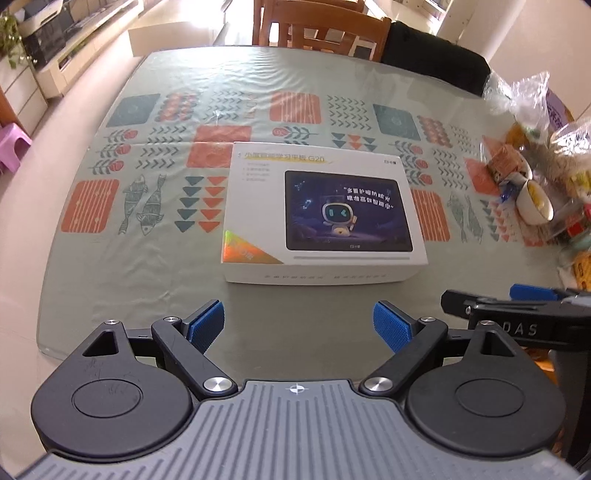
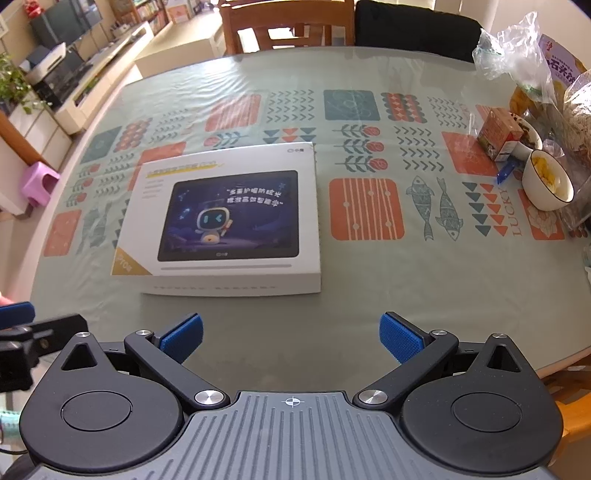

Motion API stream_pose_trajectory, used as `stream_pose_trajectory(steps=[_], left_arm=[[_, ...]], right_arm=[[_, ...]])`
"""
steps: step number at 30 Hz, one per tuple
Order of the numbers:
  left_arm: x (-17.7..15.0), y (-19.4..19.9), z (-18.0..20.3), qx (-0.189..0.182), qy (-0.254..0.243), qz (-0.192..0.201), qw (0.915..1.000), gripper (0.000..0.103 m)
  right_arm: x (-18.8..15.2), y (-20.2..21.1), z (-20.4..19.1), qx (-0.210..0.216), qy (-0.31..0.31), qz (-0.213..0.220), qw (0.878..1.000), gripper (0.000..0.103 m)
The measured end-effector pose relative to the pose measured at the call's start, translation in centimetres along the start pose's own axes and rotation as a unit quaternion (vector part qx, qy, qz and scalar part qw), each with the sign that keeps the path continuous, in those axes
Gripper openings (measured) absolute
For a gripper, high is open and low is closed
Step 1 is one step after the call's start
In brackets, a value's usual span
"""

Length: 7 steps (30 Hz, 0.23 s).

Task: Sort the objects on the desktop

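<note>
Glass-topped table (image 1: 155, 280) with a sage patterned cloth under the glass fills both views. A white tablet box (image 1: 321, 214) lies flat on it, closer to the near edge than the far one, printed side up, nothing touching it.

Over at the right edge there's a heap of clear plastic snack bags (image 2: 535, 55). Just inside that heap sit a small brown carton (image 2: 498, 134) and a white bowl (image 2: 548, 184) with something yellow in it, the bowl nearer than the carton.

Both grippers hover off the near edge, short of the box. The left gripper (image 1: 298, 325) is spread wide with nothing between its blue pads (image 1: 207, 325). The right gripper (image 2: 291, 336) is likewise splayed and empty.

What differs between views: the right wrist view shows the bags and bowl much more clearly, plus a printed purple packet (image 2: 561, 62) at the far right corner; in the left view that whole pile is squashed and blurry at the frame edge. Each camera catches the tip of the other gripper at its side. A purple stool (image 2: 38, 182) on the floor past the left edge and wooden chairs (image 2: 288, 22) behind the far edge show up in both.
</note>
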<state>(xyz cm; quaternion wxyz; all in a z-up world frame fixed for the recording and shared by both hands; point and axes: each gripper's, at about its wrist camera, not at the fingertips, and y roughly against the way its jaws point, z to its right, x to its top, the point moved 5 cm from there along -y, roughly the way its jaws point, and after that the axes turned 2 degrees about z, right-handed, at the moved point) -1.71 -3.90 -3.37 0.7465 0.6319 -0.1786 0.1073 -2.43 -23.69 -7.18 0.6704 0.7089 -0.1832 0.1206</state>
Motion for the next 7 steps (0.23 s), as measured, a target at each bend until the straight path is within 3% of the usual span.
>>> stream_pose_trajectory(steps=[7], left_arm=[[0.26, -0.39, 0.20, 0.030, -0.010, 0.001, 0.9995, 0.103]], right_arm=[[0.22, -0.34, 0.13, 0.002, -0.001, -0.003, 1.000, 0.103]])
